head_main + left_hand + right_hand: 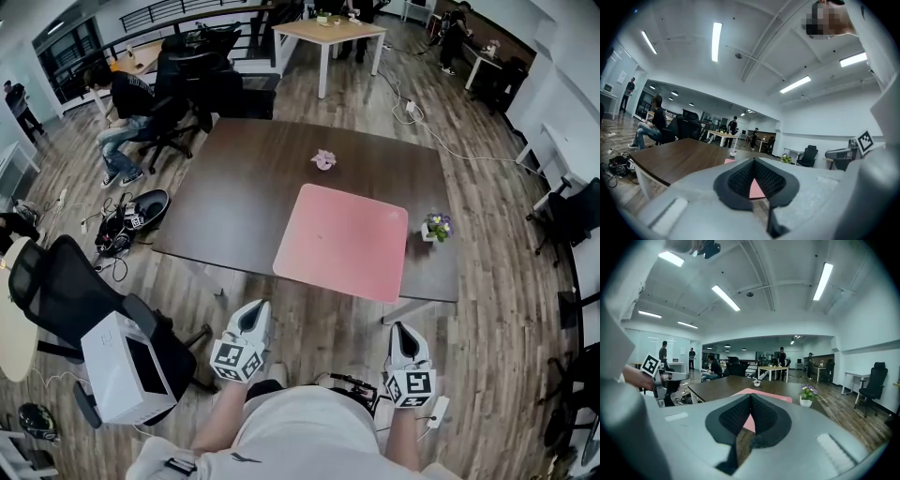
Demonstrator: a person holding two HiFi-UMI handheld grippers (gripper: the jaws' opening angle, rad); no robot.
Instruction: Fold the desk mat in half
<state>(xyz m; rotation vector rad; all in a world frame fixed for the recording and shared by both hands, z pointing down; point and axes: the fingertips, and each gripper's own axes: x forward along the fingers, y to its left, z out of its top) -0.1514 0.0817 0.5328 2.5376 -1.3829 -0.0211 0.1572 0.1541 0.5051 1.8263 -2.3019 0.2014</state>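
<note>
Nearest items: left hand-held gripper [251,317] and right hand-held gripper [403,337], one in each hand, both held in front of the person's body and short of the counter [234,187]. Each pointed roughly level toward the near edge.

- Jaw state, left: tips pressed together, nothing between them.
- Jaw state, right: tips pressed together, likewise empty.
- Desk mat [342,242]: pink, flat and unfolded, it lay on the right half of the counter. Its near side ran close along the counter's near edge. Neither hand-held gripper touched it.
- Small potted plant [436,227]: stood upright just beside the mat's right side, near the counter's right edge.
- Small pink ornament [323,159]: lay beyond the mat's far side, apart from it, toward the counter's middle.

Judgement: folding had not begun. The mat's place by the near edge probably served reach, leaving both near corners easy to take. The closed, withdrawn jaws suggested a ready stance; they would need to spread before pinching any corner. The plant stood close enough to be brushed.
</note>
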